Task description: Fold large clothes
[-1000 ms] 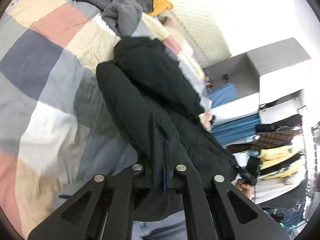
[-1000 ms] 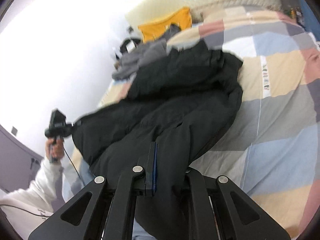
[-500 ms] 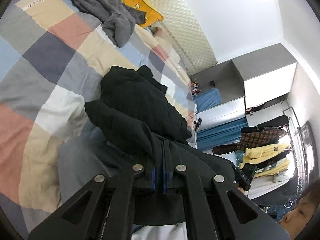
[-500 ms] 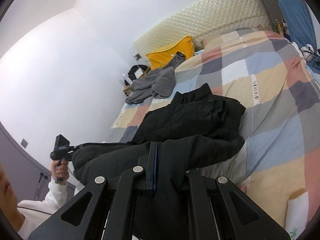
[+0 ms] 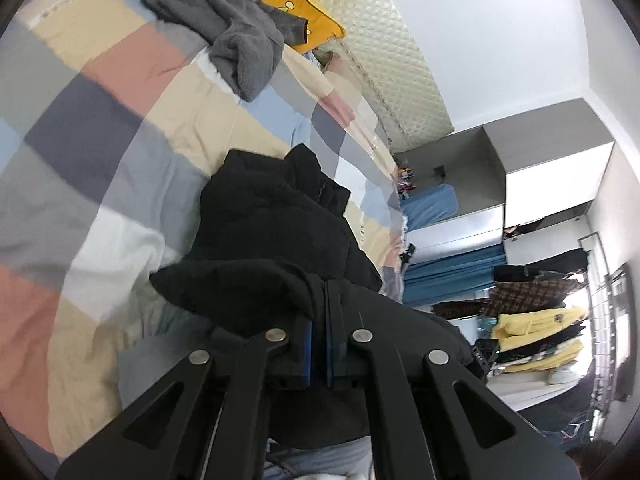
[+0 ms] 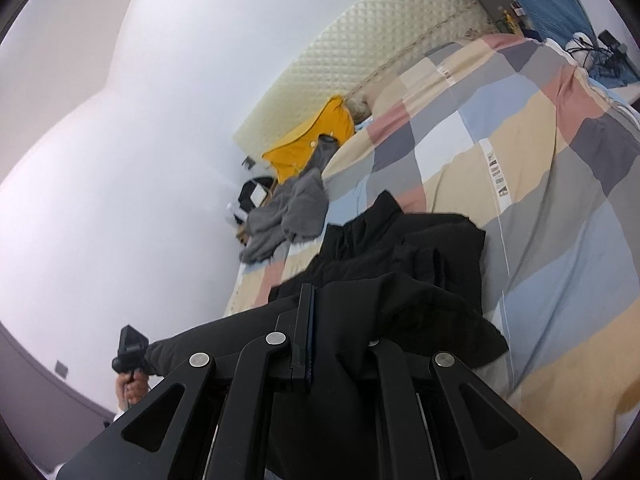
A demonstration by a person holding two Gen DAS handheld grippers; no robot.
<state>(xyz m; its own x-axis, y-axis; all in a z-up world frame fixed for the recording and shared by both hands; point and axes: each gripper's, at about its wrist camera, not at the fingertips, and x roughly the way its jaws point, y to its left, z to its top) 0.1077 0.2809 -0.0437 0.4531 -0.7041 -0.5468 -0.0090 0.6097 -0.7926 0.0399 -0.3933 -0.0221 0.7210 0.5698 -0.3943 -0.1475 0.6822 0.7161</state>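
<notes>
A large black padded jacket [image 5: 272, 224] lies bunched on the checked duvet [image 5: 100, 128], its collar end farthest from me. My left gripper [image 5: 323, 300] is shut on the jacket's near edge, and fabric drapes over both fingers. My right gripper [image 6: 310, 312] is shut on the same edge further along; black cloth [image 6: 400, 304] covers its right finger. That edge hangs lifted and stretched between the two grippers. In the right wrist view the left gripper [image 6: 130, 350] shows at the lower left, held in a person's hand [image 6: 128, 390].
A grey fleece garment [image 5: 224, 28] and a yellow garment [image 5: 304, 12] lie near the quilted headboard [image 5: 392, 72]. A grey wardrobe [image 5: 520, 176] and a rack of hanging clothes [image 5: 536, 320] stand beyond the bed's right side. A white wall [image 6: 120, 140] borders the left side.
Both grippers have risen and drawn back, lifting the jacket's near edge off the duvet. The jacket now looks shorter and more bunched, and more of the bed and room shows.
</notes>
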